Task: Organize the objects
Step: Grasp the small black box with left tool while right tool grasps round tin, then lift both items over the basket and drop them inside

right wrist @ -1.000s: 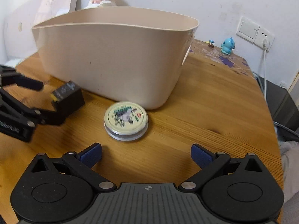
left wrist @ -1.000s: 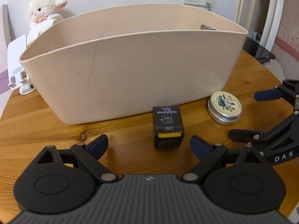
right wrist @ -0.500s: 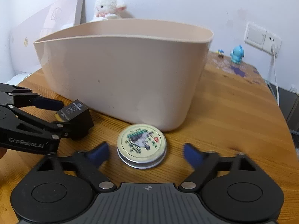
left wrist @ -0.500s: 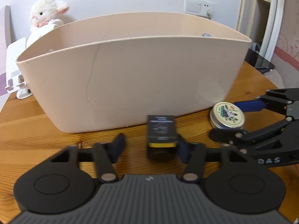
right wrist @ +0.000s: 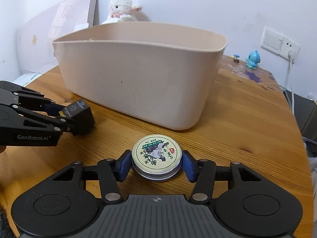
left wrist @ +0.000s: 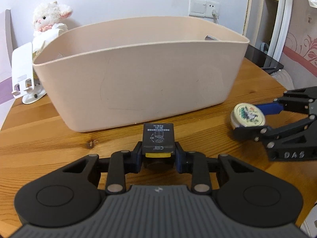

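Left claw (left wrist: 158,158) clamps black box (left wrist: 158,136); right claw (right wrist: 156,163) clamps round tin (right wrist: 156,156); beige tub (right wrist: 138,79) interior hidden.

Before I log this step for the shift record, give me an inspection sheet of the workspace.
Surface: wooden table, knots in the grain.
Job's things: beige tub upright; black box and round tin in front of it, outside.
Clutter: white stand; blue figurine.
Grippers: left tool shut on the black box; right tool shut on the round tin.
Cables: white cord plugged into the wall socket.
Surroundings: plush lamb behind the tub; white shelf.
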